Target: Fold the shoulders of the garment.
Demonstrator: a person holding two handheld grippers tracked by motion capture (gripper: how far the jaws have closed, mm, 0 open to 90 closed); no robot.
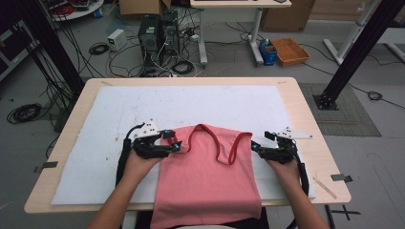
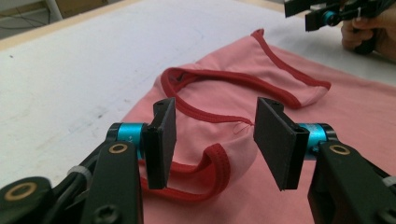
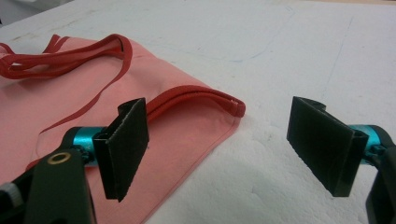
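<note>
Hi view: pink top overhangs table edge; gripper views don't

A white sheet covers the wooden surface. Behind it, on the floor, sit a brown tray, computer boxes and black cables.

No legible text, label, brand, number or sign appears in any view. The pink top, the white mat and the black gripper jaws carry no readable marking. The boxes and equipment on the floor beyond the table are too small and blurred to read.
</note>
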